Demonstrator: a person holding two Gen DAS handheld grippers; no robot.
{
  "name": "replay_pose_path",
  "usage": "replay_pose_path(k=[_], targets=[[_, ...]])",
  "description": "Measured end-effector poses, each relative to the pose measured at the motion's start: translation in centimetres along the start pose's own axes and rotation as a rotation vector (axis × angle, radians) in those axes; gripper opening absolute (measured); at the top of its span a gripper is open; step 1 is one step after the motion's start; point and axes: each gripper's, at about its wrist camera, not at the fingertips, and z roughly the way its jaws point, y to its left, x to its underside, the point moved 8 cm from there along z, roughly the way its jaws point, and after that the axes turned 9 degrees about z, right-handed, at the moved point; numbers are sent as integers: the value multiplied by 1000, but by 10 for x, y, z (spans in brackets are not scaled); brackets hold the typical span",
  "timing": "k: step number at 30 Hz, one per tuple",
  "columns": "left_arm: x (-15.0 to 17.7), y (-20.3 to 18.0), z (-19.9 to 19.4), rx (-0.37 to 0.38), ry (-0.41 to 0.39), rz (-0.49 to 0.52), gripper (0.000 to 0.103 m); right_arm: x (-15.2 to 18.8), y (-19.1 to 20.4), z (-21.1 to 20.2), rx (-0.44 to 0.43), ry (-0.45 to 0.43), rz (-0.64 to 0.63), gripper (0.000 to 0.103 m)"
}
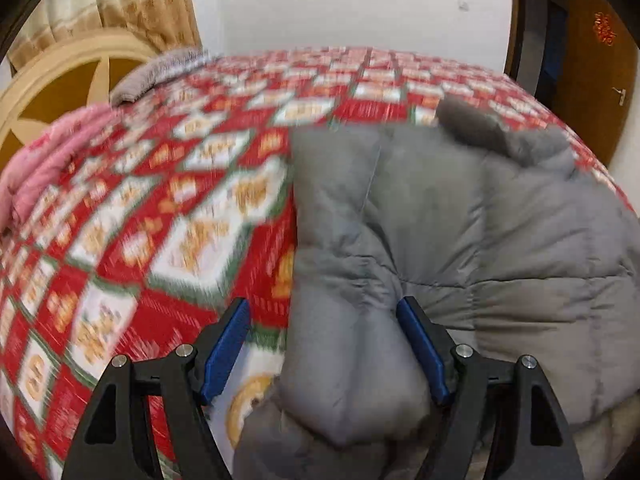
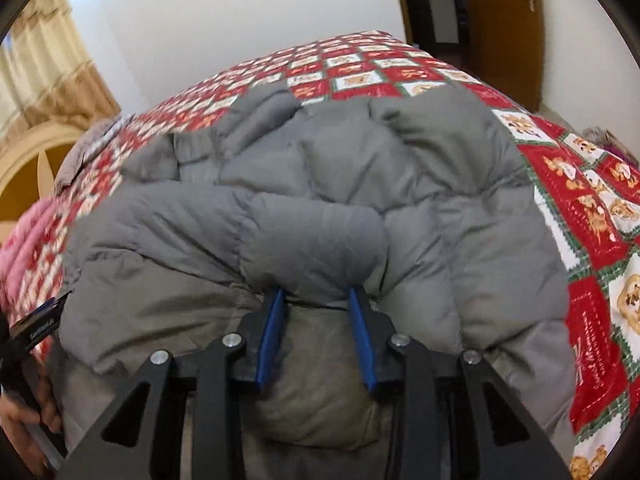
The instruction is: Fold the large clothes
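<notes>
The grey puffer jacket lies spread on a bed covered with a red, white and green checked bedspread, occupying the near half of the bed in the right wrist view. In the left wrist view the jacket fills the area from 12 o'clock round to 5 o'clock of the left gripper, with its left edge running straight up the frame from the gripper. The left gripper stands released: its blue pads are spread wide, and a padded roll of jacket fabric lies between them, with bare bedspread showing next to the left pad. The right gripper has a padded fold of the jacket lying between its blue pads; whether the pads press on the fabric cannot be told. A folded grey cloth sits at 11 o'clock near the far edge of the bed, and a pink quilt lies at 10 o'clock beside a cream headboard. A person's hand appears at 8 o'clock in the right wrist view. A wooden door stands at 1 o'clock behind the bed.
</notes>
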Motion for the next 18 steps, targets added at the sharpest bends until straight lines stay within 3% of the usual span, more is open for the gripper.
replay_pose_path(k=[3, 8, 12, 14, 17, 18], targets=[[6, -1, 0, 5, 1, -14, 79, 8, -1, 0, 12, -5, -14, 36], [5, -4, 2, -98, 17, 30, 90, 11, 8, 1, 83, -11, -74, 36], [5, 4, -9, 24, 33, -21, 90, 2, 13, -10, 104, 32, -121, 37], [-7, 17, -31, 69, -22, -51, 90, -19, 18, -38, 39, -25, -108, 39], [-37, 34, -64, 86, -118, -88, 90, -56, 31, -61, 25, -75, -113, 60], [-51, 35, -71, 101, -133, -96, 90, -65, 40, -61, 16, -64, -116, 61]])
